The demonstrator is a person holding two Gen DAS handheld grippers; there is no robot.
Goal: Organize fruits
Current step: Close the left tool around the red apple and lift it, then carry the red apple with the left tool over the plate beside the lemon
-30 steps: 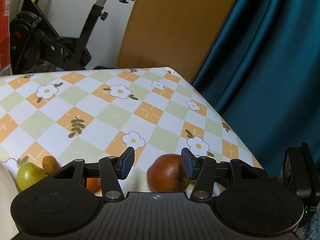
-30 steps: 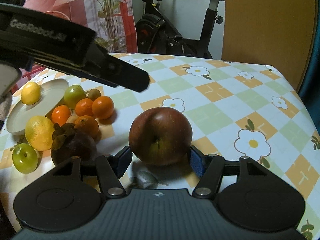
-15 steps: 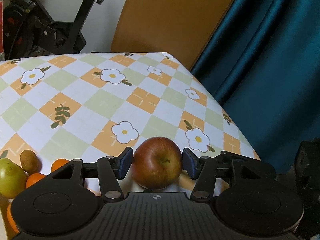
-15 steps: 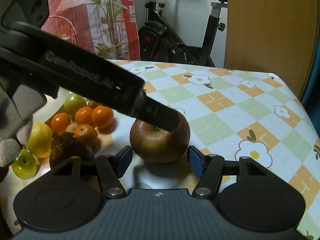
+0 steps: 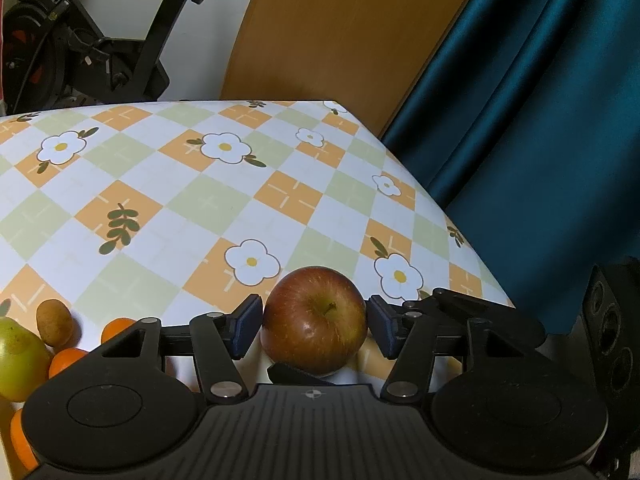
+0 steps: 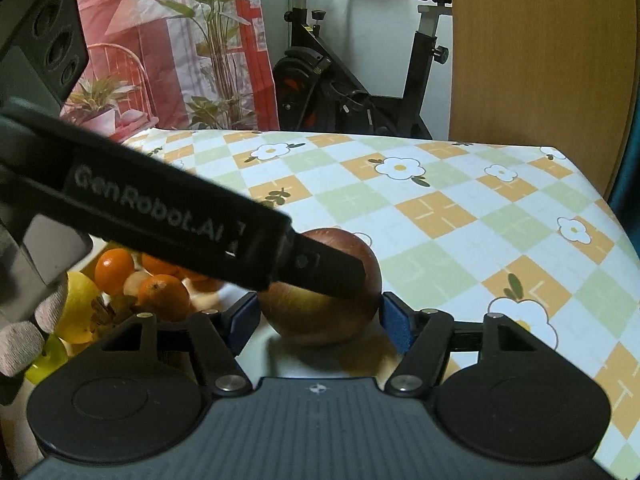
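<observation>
A red apple [image 5: 316, 320] rests on the flower-patterned tablecloth [image 5: 160, 184], and both grippers straddle it. My left gripper [image 5: 314, 326] has the apple between its blue pads with only thin gaps, and its jaws are opening. My right gripper [image 6: 320, 320] also has the apple [image 6: 324, 312] between its pads without pressing it, and its jaws are opening too. In the right wrist view the left gripper's black finger [image 6: 332, 268] crosses in front of the apple's top. A tip of the right gripper's finger [image 5: 296, 374] shows under the apple.
A heap of fruit lies left of the apple: oranges [image 6: 164, 296], a lemon [image 6: 80, 304], a green fruit [image 5: 16, 360] and a small brown fruit [image 5: 54, 322]. A gloved hand [image 6: 24, 332] holds the left gripper. The table's right edge [image 5: 472, 248] drops off by a teal curtain [image 5: 540, 120].
My left gripper has shifted right and lower until the apple sits centred between its pads. In the right wrist view its finger now lies across the apple. Both pairs of jaws stand slightly wider.
</observation>
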